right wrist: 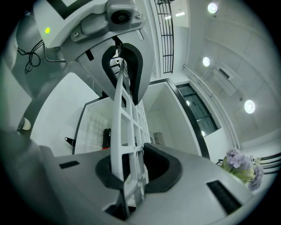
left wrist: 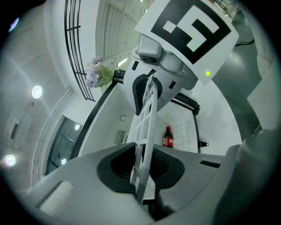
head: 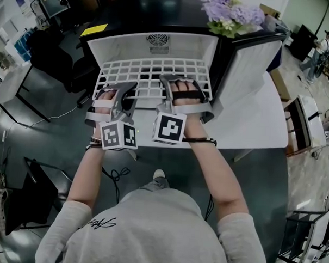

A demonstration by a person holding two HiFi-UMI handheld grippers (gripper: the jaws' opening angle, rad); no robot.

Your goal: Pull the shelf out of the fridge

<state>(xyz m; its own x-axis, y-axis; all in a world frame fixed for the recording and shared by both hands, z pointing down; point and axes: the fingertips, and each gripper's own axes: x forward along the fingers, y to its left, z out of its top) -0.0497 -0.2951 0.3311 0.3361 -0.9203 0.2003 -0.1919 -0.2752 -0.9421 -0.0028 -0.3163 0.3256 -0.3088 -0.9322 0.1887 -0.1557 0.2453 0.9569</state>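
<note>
A white grid shelf (head: 156, 73) sticks partway out of the open small fridge (head: 157, 43) in the head view. My left gripper (head: 118, 91) is shut on the shelf's front edge at the left. My right gripper (head: 180, 82) is shut on the same edge near the middle. In the left gripper view the shelf (left wrist: 147, 127) runs edge-on between the dark pads of the left gripper (left wrist: 142, 165). The right gripper view shows the shelf (right wrist: 125, 127) clamped the same way in the right gripper (right wrist: 131, 169). Both grippers lie side by side.
A cola bottle (left wrist: 168, 137) stands inside the fridge below the shelf. The fridge door (head: 249, 66) hangs open at the right. Purple flowers (head: 229, 11) sit on the fridge top. The fridge rests on a white table (head: 252, 126). Chairs and desks stand around.
</note>
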